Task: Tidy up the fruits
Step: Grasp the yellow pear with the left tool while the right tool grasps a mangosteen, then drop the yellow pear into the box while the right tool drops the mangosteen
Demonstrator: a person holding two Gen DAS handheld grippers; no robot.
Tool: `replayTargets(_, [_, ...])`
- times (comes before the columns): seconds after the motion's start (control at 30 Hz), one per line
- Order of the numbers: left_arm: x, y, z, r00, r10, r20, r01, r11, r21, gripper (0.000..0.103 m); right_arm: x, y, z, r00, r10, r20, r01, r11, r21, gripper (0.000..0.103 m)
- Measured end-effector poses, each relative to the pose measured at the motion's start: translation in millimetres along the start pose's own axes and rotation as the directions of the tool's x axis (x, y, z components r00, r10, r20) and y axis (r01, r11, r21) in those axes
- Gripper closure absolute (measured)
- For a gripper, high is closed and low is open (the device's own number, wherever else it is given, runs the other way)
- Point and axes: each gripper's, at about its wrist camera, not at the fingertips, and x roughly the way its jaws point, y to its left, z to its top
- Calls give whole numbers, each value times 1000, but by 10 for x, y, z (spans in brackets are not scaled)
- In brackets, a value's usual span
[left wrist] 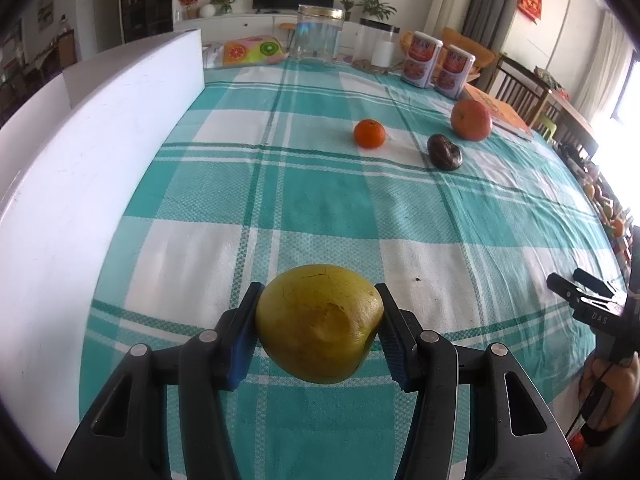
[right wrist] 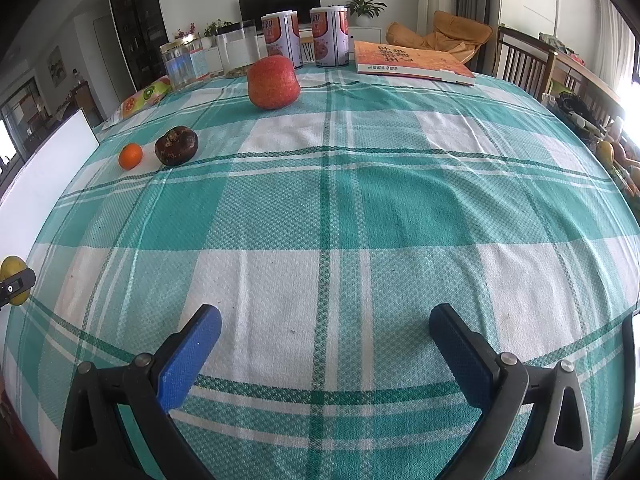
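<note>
In the left wrist view, the white board (left wrist: 92, 168) fills the nine o'clock side of the tabletop (left wrist: 320, 208). At six o'clock the left tongs (left wrist: 319, 322) pinch a yellow-green fruit (left wrist: 318, 322), likely a pear or quince, one blue pad pressed to each flank, and it appears to hang clear of the checked cloth. Its long axis lies roughly across the tongs, and the dented, stalk-like end points toward four o'clock, down at the camera. Toward one o'clock sit a small mandarin (left wrist: 369, 133), then a dark mangosteen (left wrist: 444, 152) just beside it, then a large orange-red fruit (left wrist: 471, 120), all apart from one another. At three to four o'clock the right tongs (left wrist: 580, 292) show in a person's hand (left wrist: 612, 380).

In the right wrist view, the carried fruit peeks in at nine o'clock (right wrist: 12, 268); the mandarin (right wrist: 130, 156), mangosteen (right wrist: 176, 146) and red fruit (right wrist: 273, 82) run from ten toward eleven o'clock. The right tongs (right wrist: 325, 344) at six o'clock are spread wide over bare cloth, holding nothing.

The step in hand looks like the carry of the yellow fruit. Where it belongs cannot be told; the next move probably calls for lowering it beside the other fruits before easing the pads apart, so the rounded body does not roll.
</note>
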Motion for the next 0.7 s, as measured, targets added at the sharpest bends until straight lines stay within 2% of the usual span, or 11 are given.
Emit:
replayTargets(0.07, [-58, 12, -7, 1000, -4, 12, 4, 1000, -9, 47, 11, 22, 28, 999, -1, -43, 0, 1000, -19, 0])
replayTargets(0.1, [-89, 17, -13, 1000, -8, 21, 8, 1000, -12, 47, 1, 15, 69, 997, 39, -64, -39, 999, 4, 0])
replayTargets(0.13, [-117, 16, -22, 999, -11, 30, 11, 1000, -13, 47, -13, 0, 125, 990, 118, -71, -115, 992, 53, 0])
replayTargets(0.2, [-150, 16, -49, 999, -13, 44, 13, 1000, -9, 47, 8, 58, 308, 969, 240, -67, -230, 965, 124, 0])
replayTargets(0.37, [-177, 27, -73, 998, -36, 43, 36, 999, -19, 47, 266, 679, 1019, 969, 245, 7, -245, 969, -2, 0])
replayTargets(0.5, [-262, 53, -62, 998, -44, 52, 46, 998, -41, 47, 772, 1240, 1359, 982, 182, -39, -186, 974, -133, 5])
replayTargets(0.53, [-294, 66, -61, 997, -44, 58, 47, 998, -44, 47, 885, 1320, 1370, 981, 184, -67, -192, 970, -147, 11])
replayTargets(0.57, [-325, 85, -60, 997, -45, 64, 48, 998, -47, 47, 976, 1374, 1362, 977, 188, -100, -202, 967, -154, 30])
replayTargets(0.6, [-353, 107, -55, 997, -44, 71, 48, 998, -51, 47, 988, 1414, 1343, 984, 156, -90, -169, 970, -174, 36])
replayTargets(0.63, [-372, 131, -52, 996, -43, 76, 47, 997, -57, 47, 950, 1439, 1325, 989, 136, -65, -146, 969, -198, 55])
replayTargets(0.7, [-387, 184, -36, 996, -44, 80, 50, 996, -76, 47, 895, 1384, 1269, 983, 166, -79, -177, 970, -164, 54])
